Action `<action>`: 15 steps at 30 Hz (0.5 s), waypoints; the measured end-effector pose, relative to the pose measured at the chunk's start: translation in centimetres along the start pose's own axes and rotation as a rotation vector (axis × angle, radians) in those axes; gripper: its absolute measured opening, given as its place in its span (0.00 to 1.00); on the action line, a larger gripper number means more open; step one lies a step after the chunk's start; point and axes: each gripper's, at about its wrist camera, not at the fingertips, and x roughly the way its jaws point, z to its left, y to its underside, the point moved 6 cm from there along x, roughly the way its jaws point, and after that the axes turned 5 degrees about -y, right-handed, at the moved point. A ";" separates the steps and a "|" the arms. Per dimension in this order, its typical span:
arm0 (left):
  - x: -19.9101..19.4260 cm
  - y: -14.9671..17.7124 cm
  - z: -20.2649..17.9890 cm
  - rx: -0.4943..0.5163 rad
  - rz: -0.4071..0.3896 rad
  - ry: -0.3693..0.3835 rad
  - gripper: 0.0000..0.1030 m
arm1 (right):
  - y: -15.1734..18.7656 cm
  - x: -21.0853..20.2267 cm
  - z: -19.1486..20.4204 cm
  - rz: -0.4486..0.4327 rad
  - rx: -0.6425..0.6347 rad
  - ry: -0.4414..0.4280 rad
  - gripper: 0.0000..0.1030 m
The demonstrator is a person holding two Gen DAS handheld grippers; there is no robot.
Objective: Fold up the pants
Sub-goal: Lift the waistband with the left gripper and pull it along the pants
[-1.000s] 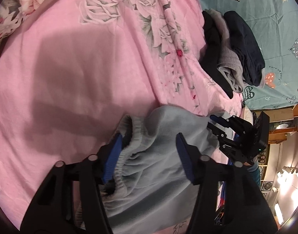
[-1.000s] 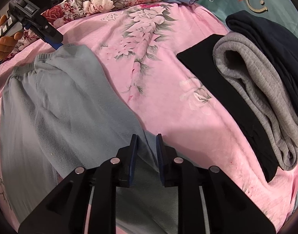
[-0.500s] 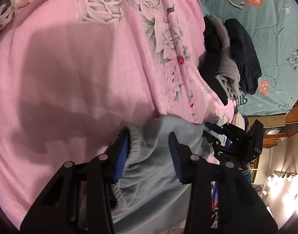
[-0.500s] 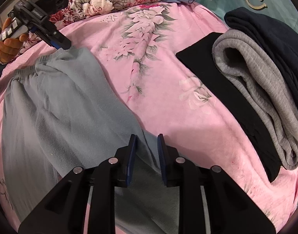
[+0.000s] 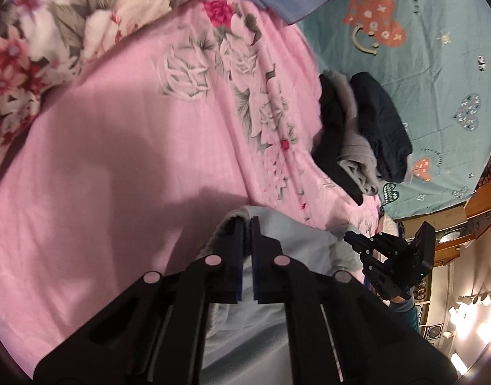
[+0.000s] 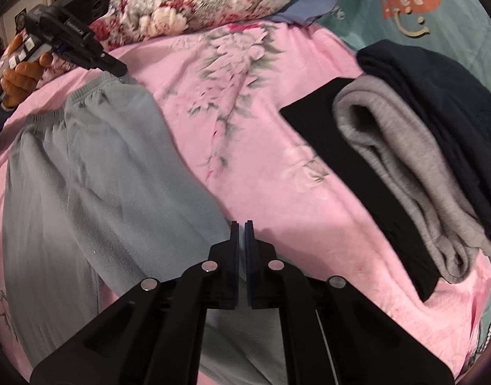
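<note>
I am clamping my left claw (image 5: 247,224) on the waistband and my right claw (image 6: 241,227) on a leg edge of the grey-blue pants (image 6: 94,173) lying at nine o'clock on the pink bedspread (image 6: 245,122), preparing a joint lift for the fold

Grey-blue pants (image 6: 94,173) on pink floral blanket (image 6: 245,122).

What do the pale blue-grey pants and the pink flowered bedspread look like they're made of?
The pale blue-grey pants look like soft fleece or brushed knit: matte, faintly fuzzy, with a gathered elastic waistband. The pink flowered bedspread seems a smooth, thin woven fabric, perhaps cotton or a blend, with printed flowers and fine creases.
</note>
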 end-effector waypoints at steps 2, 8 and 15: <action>-0.8 0.3 -0.3 0.021 -0.019 0.005 0.04 | -0.1 -0.9 -0.1 -0.017 0.010 0.019 0.02; -2.4 0.9 -1.2 0.072 -0.054 0.009 0.04 | 0.2 -2.2 1.4 0.006 -0.009 -0.033 0.05; -2.8 0.8 -2.2 0.113 -0.088 0.039 0.04 | -1.8 -0.6 0.4 0.021 -0.091 0.015 0.46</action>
